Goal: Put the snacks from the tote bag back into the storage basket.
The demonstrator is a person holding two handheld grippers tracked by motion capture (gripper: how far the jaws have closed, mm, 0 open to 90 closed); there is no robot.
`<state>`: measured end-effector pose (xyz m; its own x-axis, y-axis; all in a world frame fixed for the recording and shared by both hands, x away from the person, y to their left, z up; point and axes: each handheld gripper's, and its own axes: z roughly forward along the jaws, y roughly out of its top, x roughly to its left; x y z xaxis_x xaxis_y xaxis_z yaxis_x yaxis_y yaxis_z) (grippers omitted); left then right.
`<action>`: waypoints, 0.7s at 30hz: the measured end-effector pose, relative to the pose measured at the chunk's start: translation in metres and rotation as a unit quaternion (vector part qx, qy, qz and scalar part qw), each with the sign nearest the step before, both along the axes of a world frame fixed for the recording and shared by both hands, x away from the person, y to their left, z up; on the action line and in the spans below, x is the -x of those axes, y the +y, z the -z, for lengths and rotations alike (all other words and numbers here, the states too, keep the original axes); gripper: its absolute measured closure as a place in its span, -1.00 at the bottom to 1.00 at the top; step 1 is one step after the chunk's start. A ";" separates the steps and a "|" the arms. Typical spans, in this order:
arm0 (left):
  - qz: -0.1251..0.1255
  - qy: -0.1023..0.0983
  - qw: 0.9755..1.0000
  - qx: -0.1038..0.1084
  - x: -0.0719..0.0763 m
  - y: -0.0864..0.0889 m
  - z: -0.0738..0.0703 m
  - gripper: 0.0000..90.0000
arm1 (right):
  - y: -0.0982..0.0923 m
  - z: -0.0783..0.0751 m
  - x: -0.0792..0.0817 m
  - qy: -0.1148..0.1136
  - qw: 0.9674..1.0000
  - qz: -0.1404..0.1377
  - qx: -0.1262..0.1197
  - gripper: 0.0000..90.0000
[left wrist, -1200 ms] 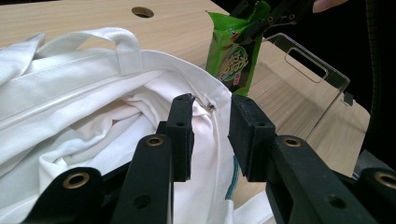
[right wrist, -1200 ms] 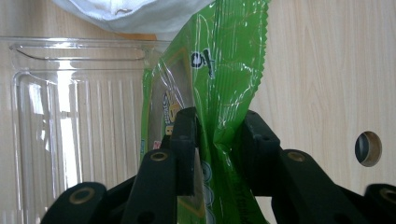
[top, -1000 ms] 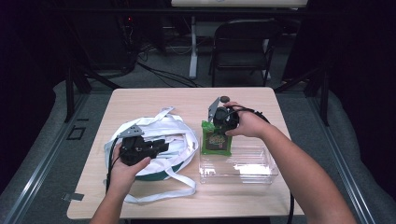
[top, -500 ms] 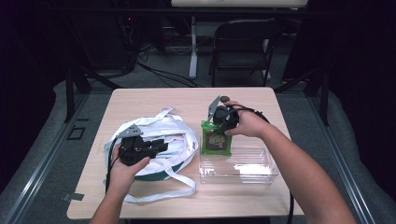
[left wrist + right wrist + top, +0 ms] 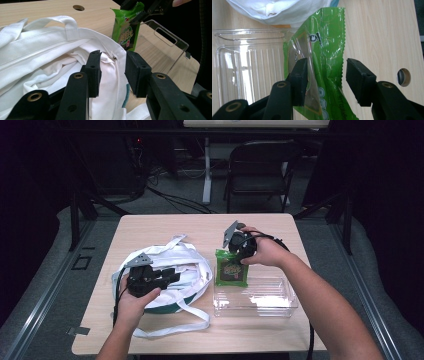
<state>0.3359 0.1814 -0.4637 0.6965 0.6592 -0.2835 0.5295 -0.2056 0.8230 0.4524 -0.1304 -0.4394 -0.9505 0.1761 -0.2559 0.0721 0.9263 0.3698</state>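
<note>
Landmark: the clear, ribbed plastic tray (image 5: 255, 297) on the pale wooden table (image 5: 165, 227); every place below is given from it.
Snack pack: the green, crinkle-edged foil snack packet (image 5: 231, 268) stands propped against the tray's far left corner, just beside the bag.
Long axis: in the right gripper view the packet (image 5: 322, 62) runs lengthwise straight away from your jaws, its serrated end farthest from you and over the tray's edge (image 5: 249, 33).
Right gripper (image 5: 239, 245): it sits at the packet's far end, just beyond the tray. Its jaws have just been opening; the packet lies between them but the right pad (image 5: 359, 80) stands clear of the foil, so you no longer grip it.
Left gripper (image 5: 167, 276): well to the tray's left, over the white cloth tote bag with a green base (image 5: 170, 265). Its jaws have just been opening a little and straddle the bag's rim (image 5: 110, 57) without pinching it.
Nearer hand: your right.
Pose: both forearms reach in from the near edge, and your right wrist is bent down over the packet.
</note>
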 end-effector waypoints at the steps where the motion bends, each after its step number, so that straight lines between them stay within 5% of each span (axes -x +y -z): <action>1: 0.000 0.001 1.000 0.000 0.000 0.000 0.000 0.44 | 0.000 -0.001 0.000 0.004 1.000 0.000 -0.004 0.16; 21: -0.002 0.000 1.000 -0.002 -0.001 0.001 0.001 0.43 | -0.008 -0.017 0.009 -0.005 1.000 0.001 -0.018 0.15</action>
<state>0.3366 0.1819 -0.4646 0.6936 0.6631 -0.2813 0.5302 -0.2057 0.8225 0.4435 -0.1383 -0.4222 -0.9477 0.1866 -0.2591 0.0690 0.9119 0.4045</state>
